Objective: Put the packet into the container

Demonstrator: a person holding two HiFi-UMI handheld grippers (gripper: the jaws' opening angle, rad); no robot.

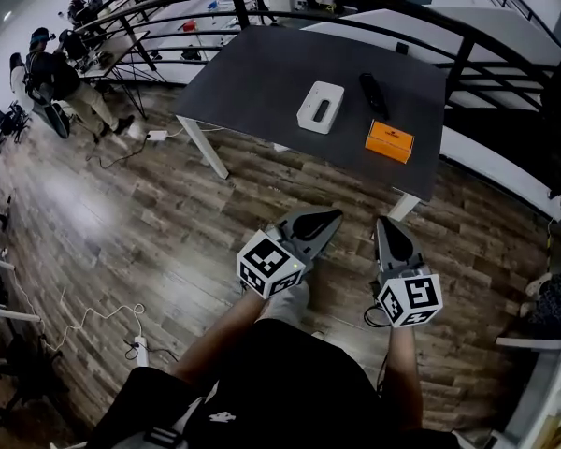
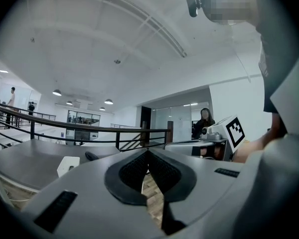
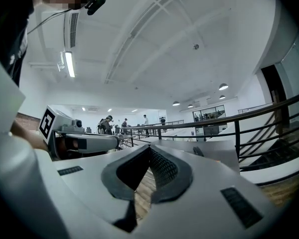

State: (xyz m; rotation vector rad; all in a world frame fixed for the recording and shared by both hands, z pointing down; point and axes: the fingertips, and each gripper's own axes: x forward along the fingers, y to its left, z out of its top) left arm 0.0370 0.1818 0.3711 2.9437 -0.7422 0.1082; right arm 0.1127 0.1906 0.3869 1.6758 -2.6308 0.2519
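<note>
Bright ceiling lights, fisheye edges, sharp

Office mezzanine: railing (image 1: 460, 59), desk (image 1: 262, 73)

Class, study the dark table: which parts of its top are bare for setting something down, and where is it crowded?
Bare: the left part of the table, from its left edge to the white container. Crowded: the right part, where a black oblong object and the orange packet lie close beside the container.

Nothing is showing clearly enough to read. The packet (image 1: 389, 141) is carrying dark print too small to make out. The left cube (image 1: 270, 264) and right cube (image 1: 409, 299) are showing only black-and-white square markers.
</note>
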